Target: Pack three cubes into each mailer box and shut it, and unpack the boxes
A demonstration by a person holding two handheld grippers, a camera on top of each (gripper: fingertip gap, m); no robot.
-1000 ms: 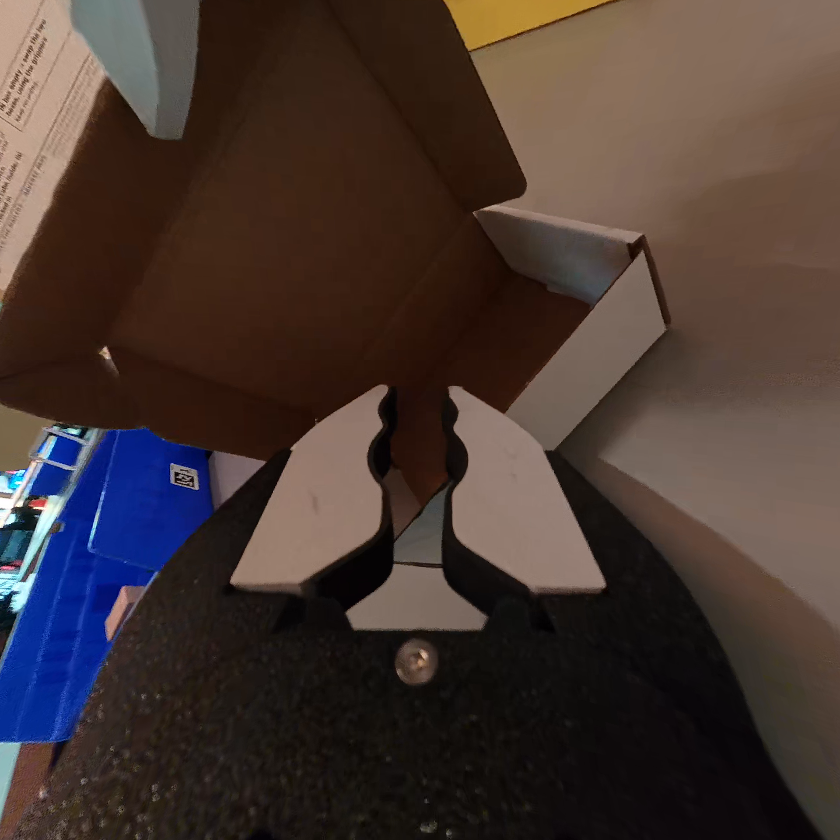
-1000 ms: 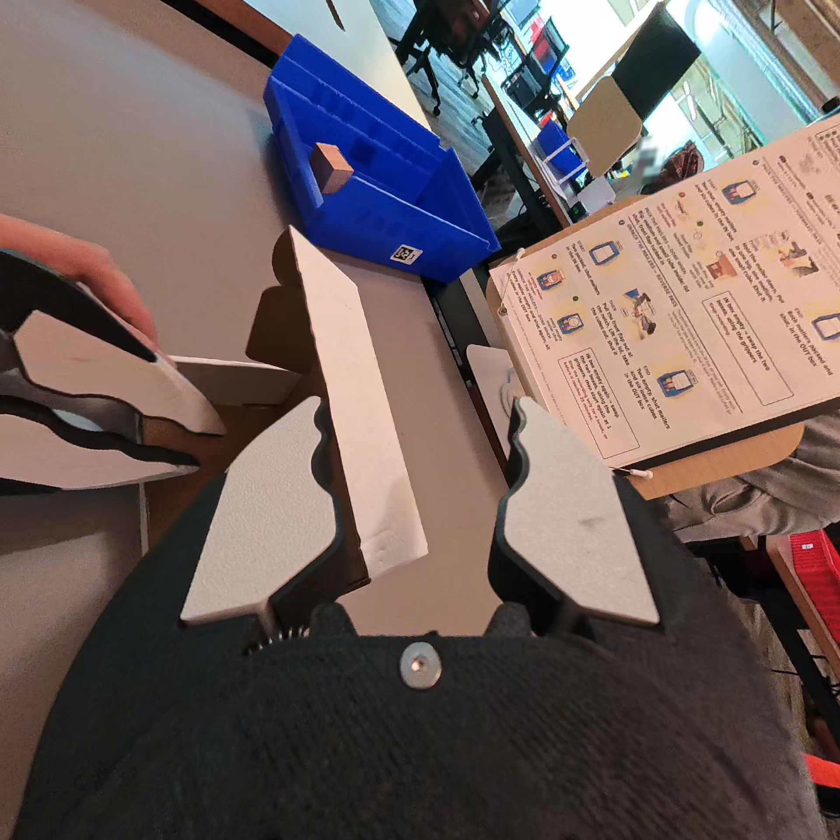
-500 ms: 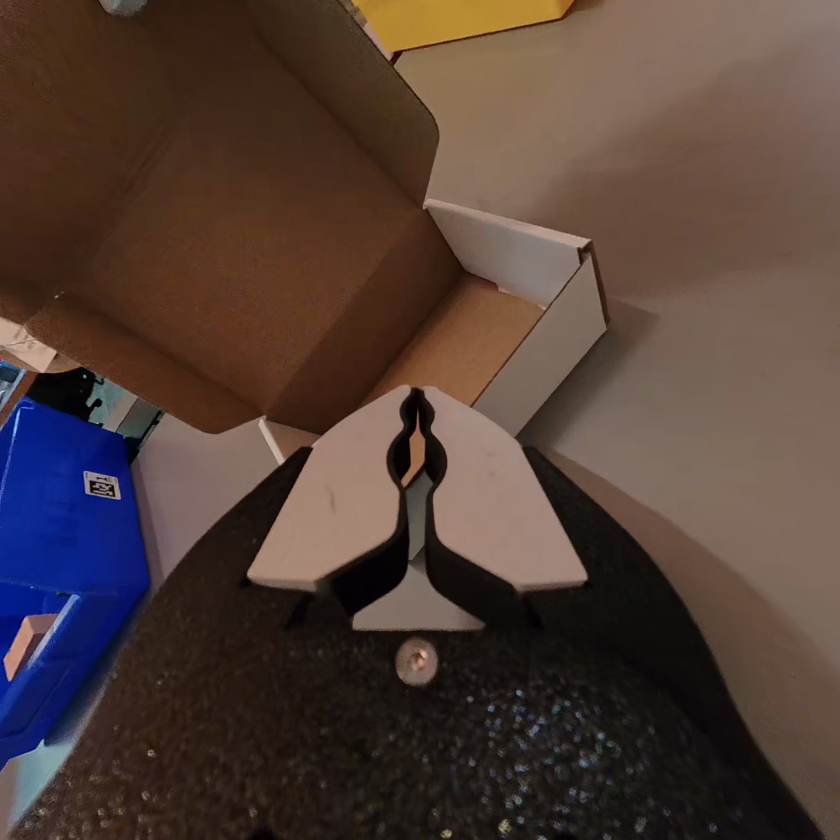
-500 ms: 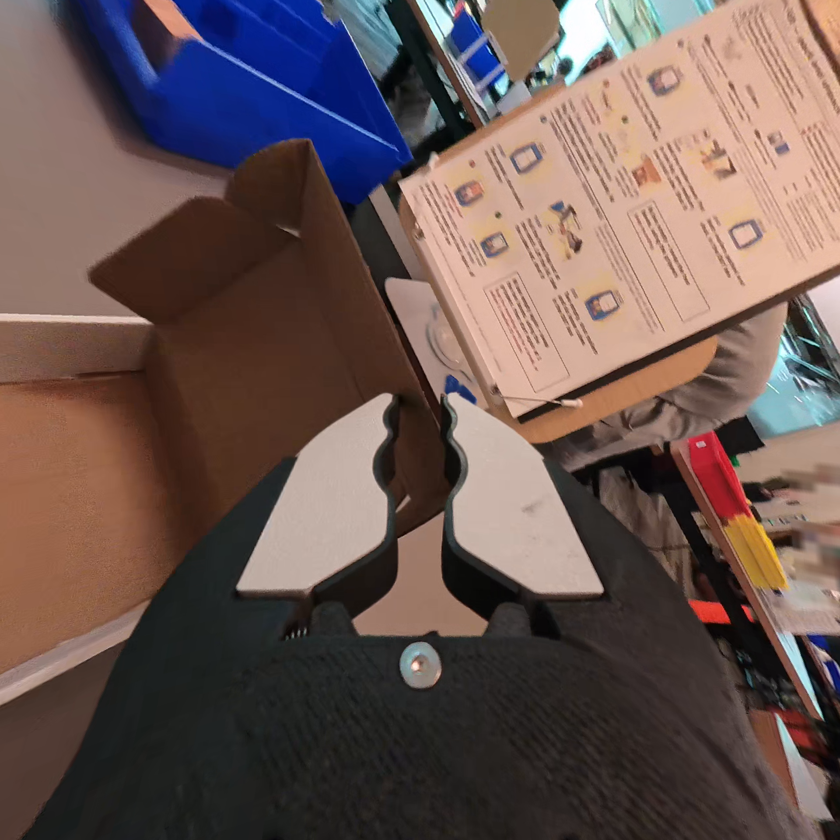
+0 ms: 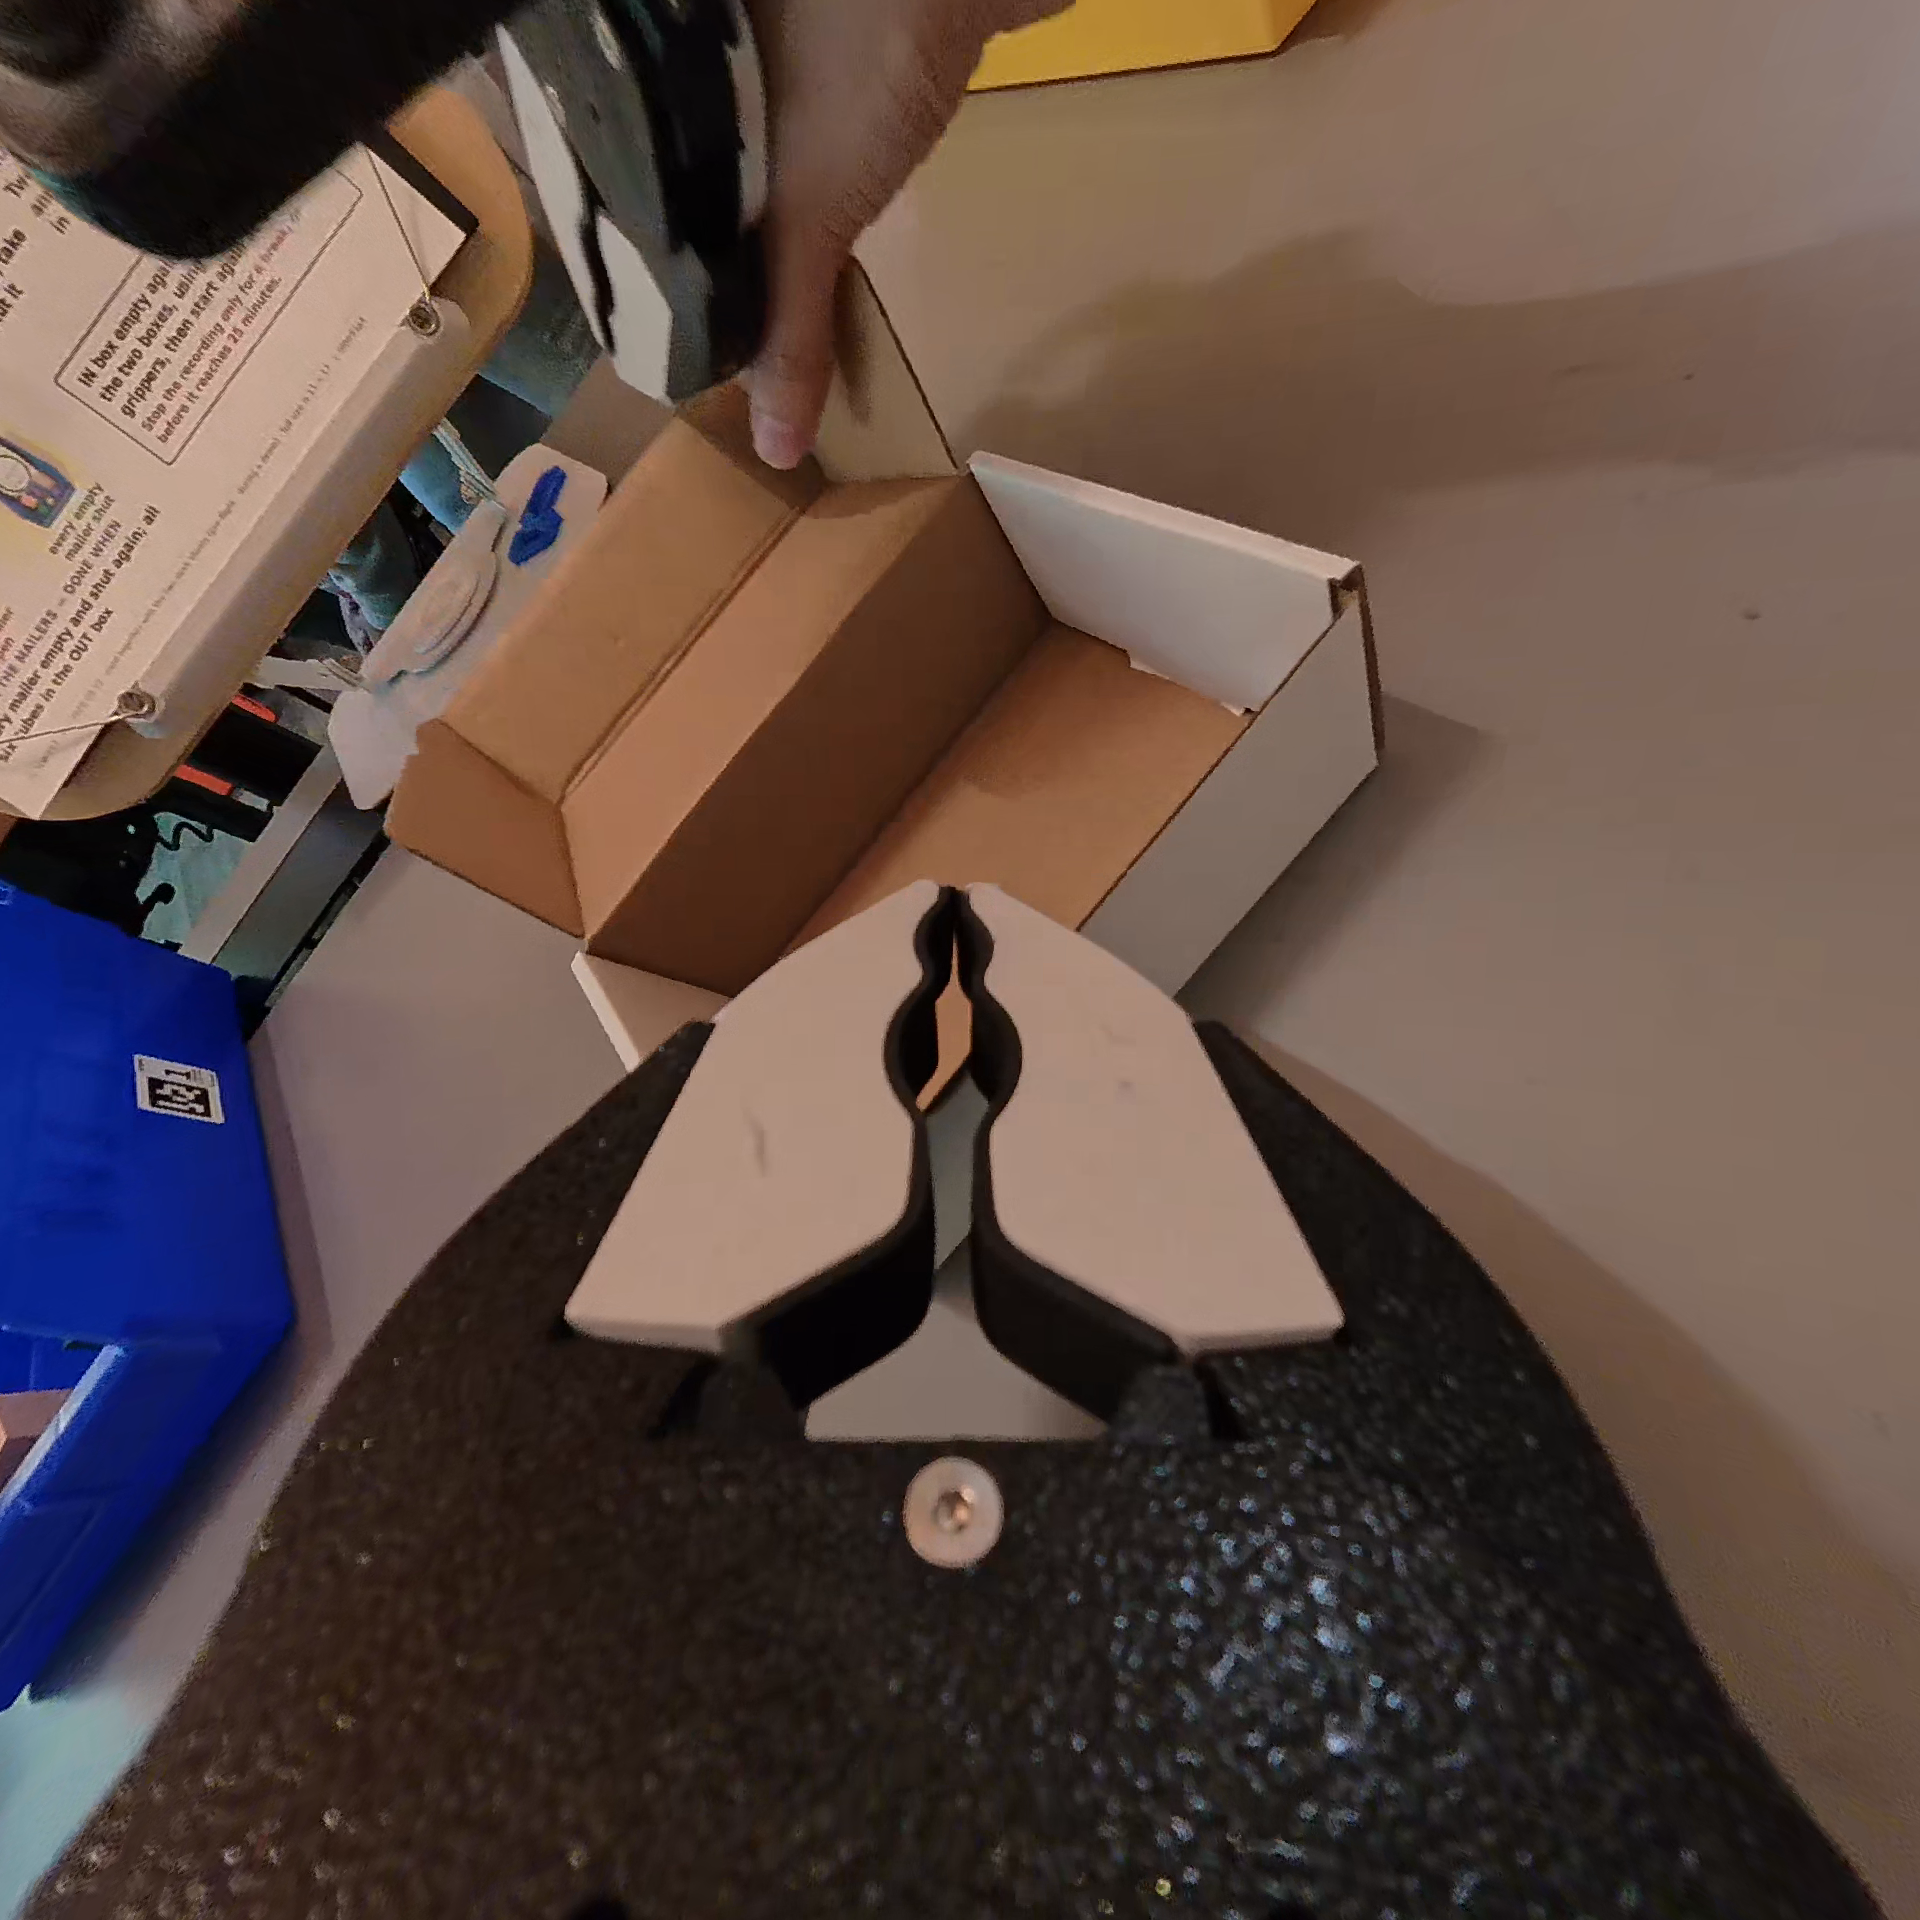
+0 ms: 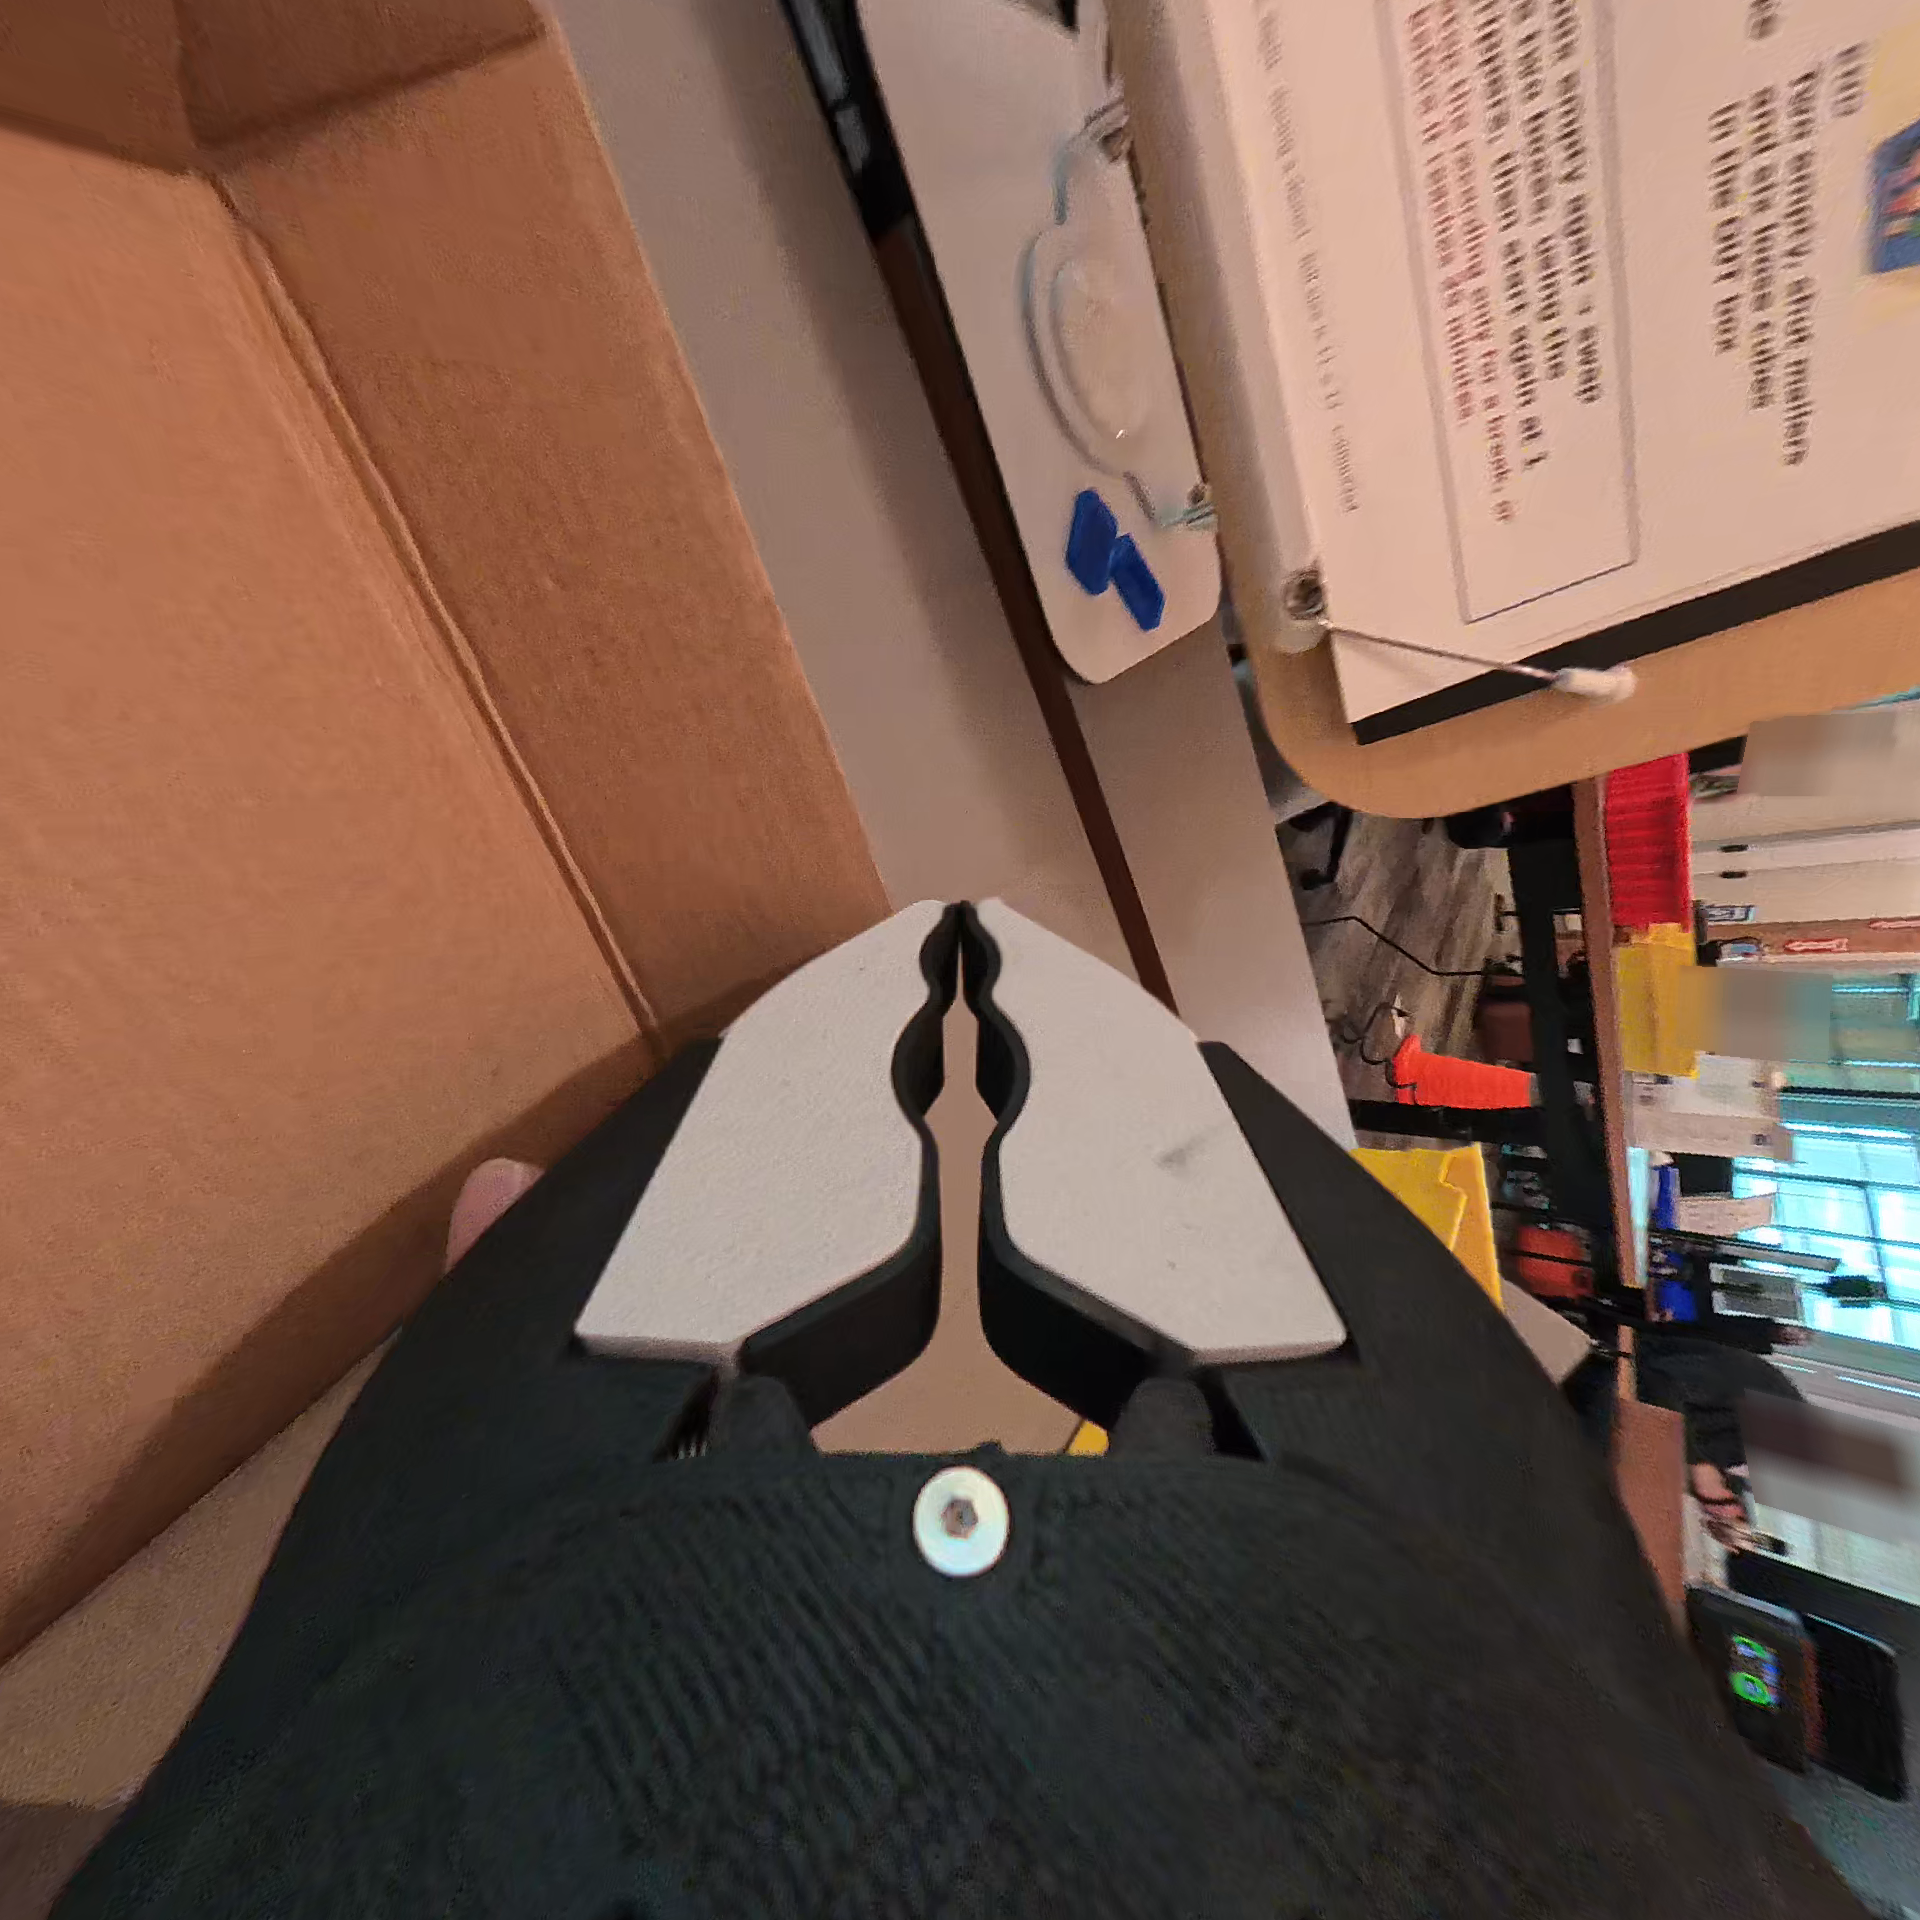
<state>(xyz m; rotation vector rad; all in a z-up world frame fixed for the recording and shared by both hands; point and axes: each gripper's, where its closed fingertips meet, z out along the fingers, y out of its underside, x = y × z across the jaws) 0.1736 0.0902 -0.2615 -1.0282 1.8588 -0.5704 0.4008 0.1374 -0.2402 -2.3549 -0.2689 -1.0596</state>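
My left tool (image 5: pixel 954 906) is clenched with nothing between its tips, poised just over the near edge of the open box (image 5: pixel 1226 623). The box sits on the grey counter (image 5: pixel 1558 935), its lid folded back, no cubes showing inside. My right tool (image 6: pixel 961 914) is clenched too, beside the lid (image 6: pixel 364 623). A blue bin (image 5: pixel 114 1195) stands left.
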